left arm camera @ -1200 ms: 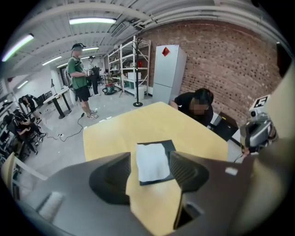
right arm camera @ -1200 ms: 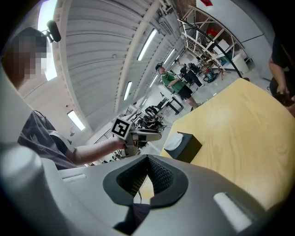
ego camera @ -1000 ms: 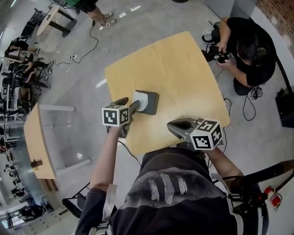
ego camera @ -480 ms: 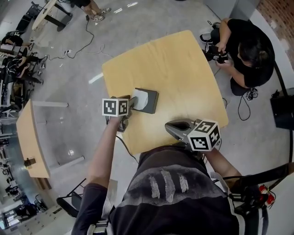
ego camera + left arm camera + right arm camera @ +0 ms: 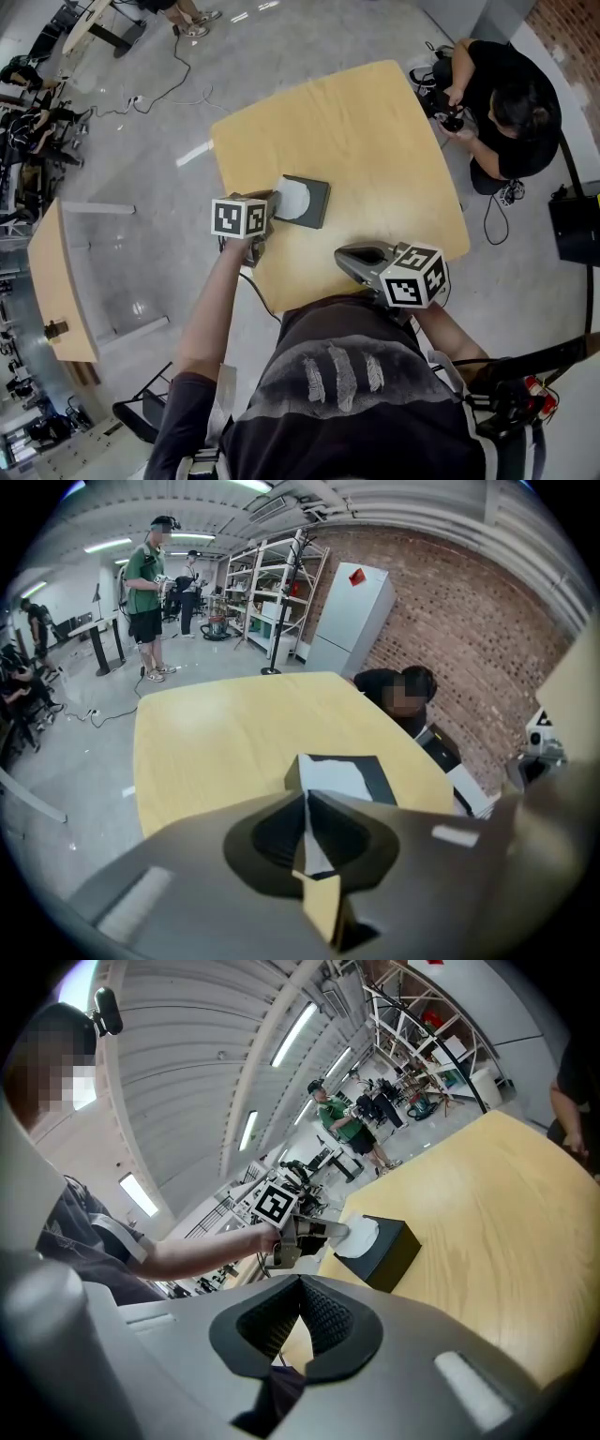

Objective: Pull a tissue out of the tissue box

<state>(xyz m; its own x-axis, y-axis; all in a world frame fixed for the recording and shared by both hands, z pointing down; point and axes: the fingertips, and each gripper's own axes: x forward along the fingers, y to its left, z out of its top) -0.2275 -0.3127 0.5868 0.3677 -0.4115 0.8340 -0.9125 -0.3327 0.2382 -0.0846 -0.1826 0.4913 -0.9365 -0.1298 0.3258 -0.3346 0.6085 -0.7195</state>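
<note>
A dark tissue box [image 5: 317, 202] lies near the left edge of the light wooden table [image 5: 375, 131]. A white tissue [image 5: 292, 198] sticks out of its top. My left gripper [image 5: 275, 202] reaches the tissue from the left and is shut on its near edge. In the left gripper view a white strip of tissue [image 5: 330, 778] runs from the box [image 5: 380, 780] into the closed jaws of that gripper [image 5: 307, 808]. My right gripper [image 5: 343, 259] hovers at the table's near edge, away from the box, shut on nothing. The right gripper view shows the box [image 5: 394, 1252] and tissue [image 5: 360, 1236] ahead.
A person [image 5: 511, 98] crouches on the floor beyond the table's far right corner. A second wooden table [image 5: 58, 281] stands to the left, with cables on the floor behind. A standing person [image 5: 145, 592] and a white fridge [image 5: 352, 621] are farther off.
My left gripper came down onto the tissue and its jaws closed on it. The right gripper drifted a little to the left along the table's near edge.
</note>
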